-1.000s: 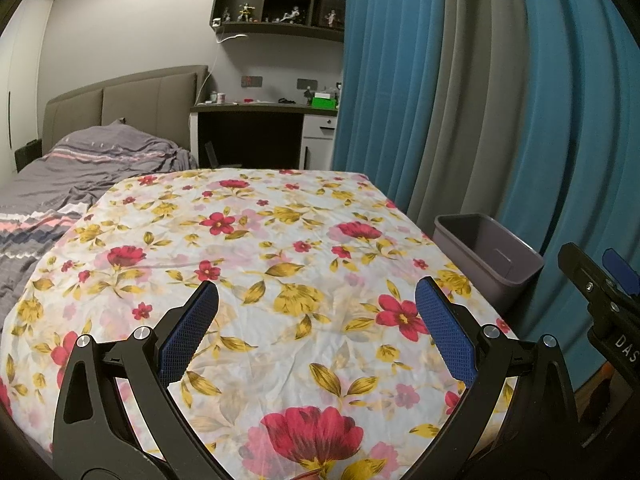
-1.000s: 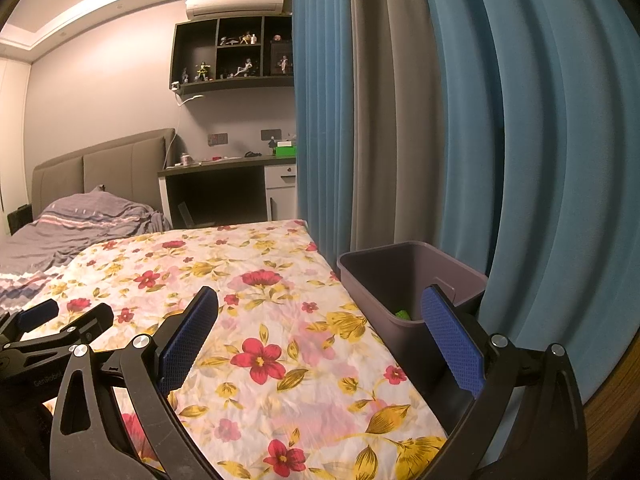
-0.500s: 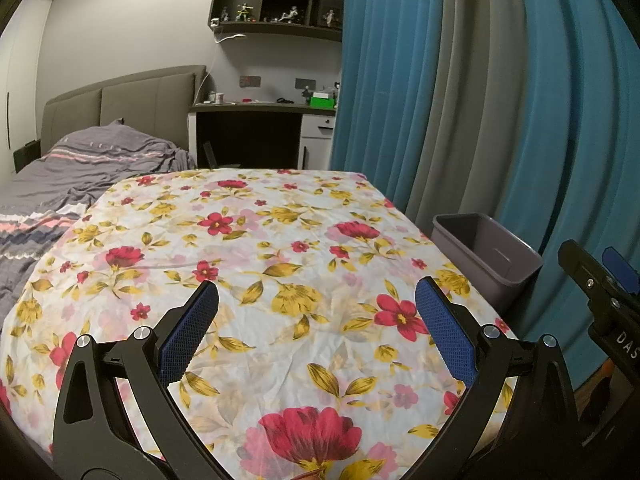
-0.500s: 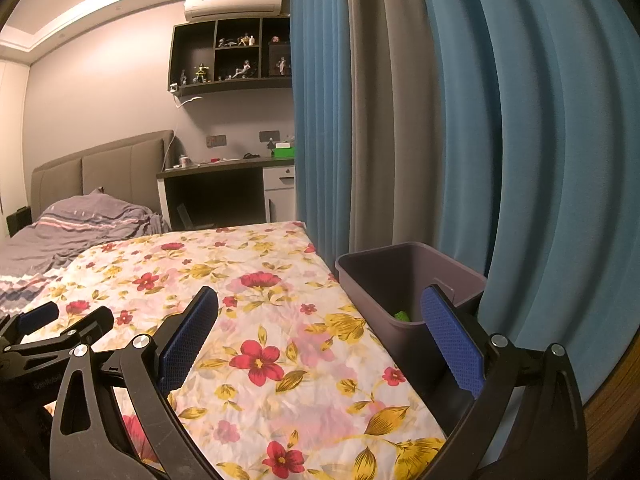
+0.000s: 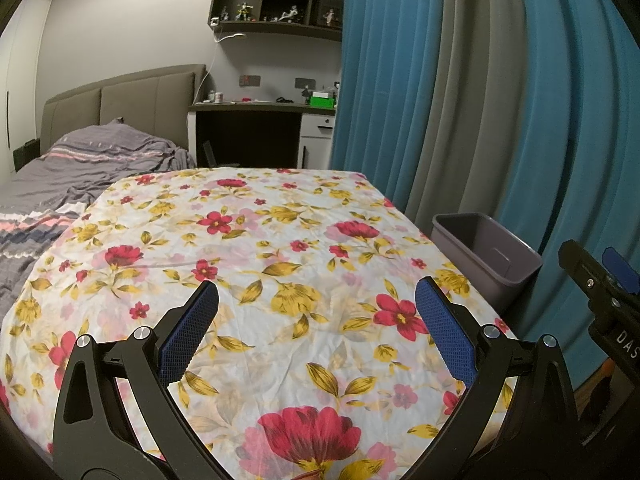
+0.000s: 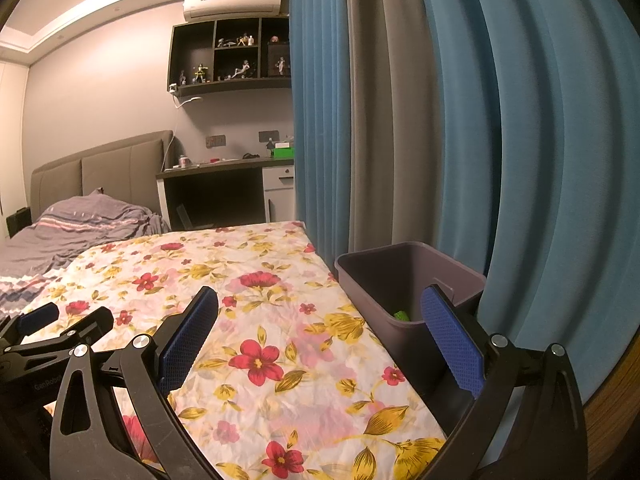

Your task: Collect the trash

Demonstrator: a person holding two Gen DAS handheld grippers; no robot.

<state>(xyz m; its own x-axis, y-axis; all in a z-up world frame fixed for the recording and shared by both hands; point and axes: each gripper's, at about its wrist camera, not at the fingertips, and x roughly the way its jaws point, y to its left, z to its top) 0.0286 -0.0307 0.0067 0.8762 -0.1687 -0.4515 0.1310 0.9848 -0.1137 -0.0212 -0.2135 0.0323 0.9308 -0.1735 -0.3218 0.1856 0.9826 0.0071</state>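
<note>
A: Where's the trash?
B: A green scrap (image 6: 401,315) lies in the grey bin (image 6: 460,270), just ahead of the right claw (image 6: 320,312), near its right finger.
A: And the claws?
B: Both released, empty (left claw (image 5: 316,300) hangs over the floral cloth (image 5: 280,264), bin off to its right).

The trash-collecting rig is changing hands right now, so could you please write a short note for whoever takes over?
Left tool: open, empty, above the floral cloth.
Right tool: open, empty, near the cloth's right edge.
Purple bin: beside the table, against the blue curtain; a green scrap lies inside.
Done: at least that scrap is binned.
Left: no loose trash visible on the cloth; check outside these views.
</note>
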